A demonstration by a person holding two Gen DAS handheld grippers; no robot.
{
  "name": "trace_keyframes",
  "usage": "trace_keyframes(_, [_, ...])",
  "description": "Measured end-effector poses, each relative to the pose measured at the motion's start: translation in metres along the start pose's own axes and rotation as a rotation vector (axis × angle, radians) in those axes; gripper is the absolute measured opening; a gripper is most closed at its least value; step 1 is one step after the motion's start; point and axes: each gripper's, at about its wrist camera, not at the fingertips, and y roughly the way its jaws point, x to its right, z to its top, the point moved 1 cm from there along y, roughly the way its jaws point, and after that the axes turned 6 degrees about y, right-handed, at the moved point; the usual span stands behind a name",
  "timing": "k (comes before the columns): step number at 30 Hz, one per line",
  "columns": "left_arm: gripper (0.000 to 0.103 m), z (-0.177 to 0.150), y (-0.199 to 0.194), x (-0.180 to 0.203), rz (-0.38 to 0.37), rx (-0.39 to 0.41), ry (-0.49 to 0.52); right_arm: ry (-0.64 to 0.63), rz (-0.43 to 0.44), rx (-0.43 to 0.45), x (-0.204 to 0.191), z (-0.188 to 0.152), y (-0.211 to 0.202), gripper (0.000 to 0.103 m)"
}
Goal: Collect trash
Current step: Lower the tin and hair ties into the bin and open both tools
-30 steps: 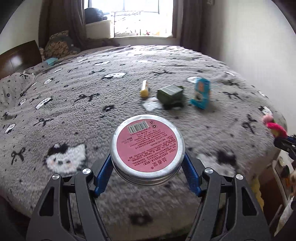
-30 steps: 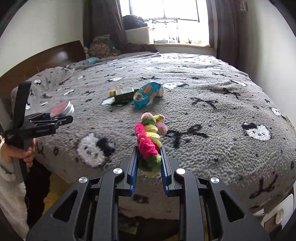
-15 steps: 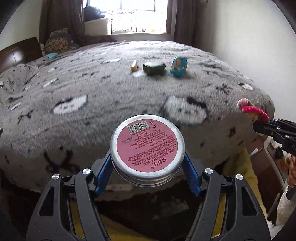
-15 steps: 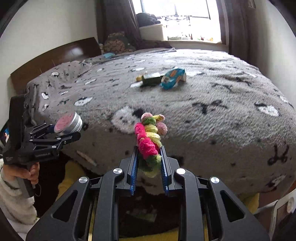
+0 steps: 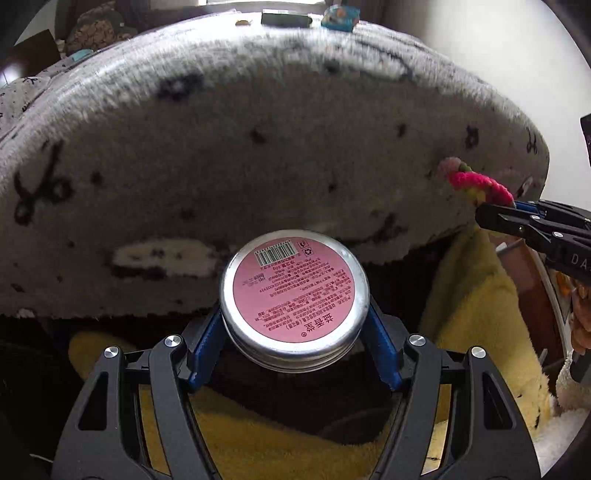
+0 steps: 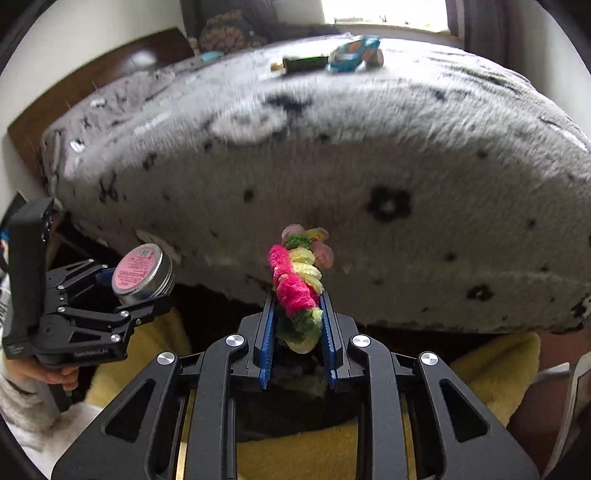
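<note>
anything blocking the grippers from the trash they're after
No. The left gripper is already shut on the round tin, and the right gripper on the fuzzy pink and yellow thing. No bin shows in either view.

Beyond your fingers loomed a grey patterned bed, a bright window behind it, yellow fabric below.

Two black plastic grippers: the right gripper has blue ribbed finger pads and silver screws; lower left of the frame, the left gripper shows small pale lettering, bare fingers and a grey sleeve.
</note>
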Motion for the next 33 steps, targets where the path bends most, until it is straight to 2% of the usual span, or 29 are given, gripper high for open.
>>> trace_keyframes(8, [0.066, -0.018, 0.044, -0.001, -0.015, -0.115, 0.002, 0.009, 0.024, -0.144, -0.002, -0.023, 0.047, 0.023])
trace_keyframes(12, [0.066, -0.028, 0.062, 0.0, -0.051, -0.169, -0.013, 0.037, 0.048, -0.261, -0.002, -0.037, 0.078, 0.023])
trace_keyframes(16, [0.066, -0.037, 0.077, 0.005, -0.082, -0.221, -0.01, 0.064, 0.043, -0.337, 0.002, -0.048, 0.1, 0.023])
trace_keyframes(20, [0.066, -0.041, 0.092, 0.008, -0.107, -0.273, -0.007, 0.089, 0.048, -0.369, 0.006, -0.05, 0.108, 0.024])
trace_keyframes(27, [0.067, -0.046, 0.104, 0.015, -0.119, -0.324, -0.019, 0.092, 0.054, -0.364, 0.005, -0.053, 0.11, 0.028])
trace_keyframes(30, [0.07, -0.043, 0.109, 0.013, -0.12, -0.338, -0.03, 0.093, 0.06, -0.344, 0.005, -0.052, 0.106, 0.033])
trace_keyframes(31, [0.079, -0.044, 0.11, 0.013, -0.121, -0.34, -0.033, 0.095, 0.055, -0.336, 0.003, -0.05, 0.104, 0.041])
trace_keyframes(32, [0.081, -0.045, 0.11, 0.012, -0.121, -0.339, -0.035, 0.1, 0.05, -0.326, 0.005, -0.047, 0.1, 0.056])
trace_keyframes(33, [0.082, -0.045, 0.108, 0.013, -0.122, -0.338, -0.034, 0.107, 0.045, -0.314, 0.007, -0.046, 0.096, 0.063])
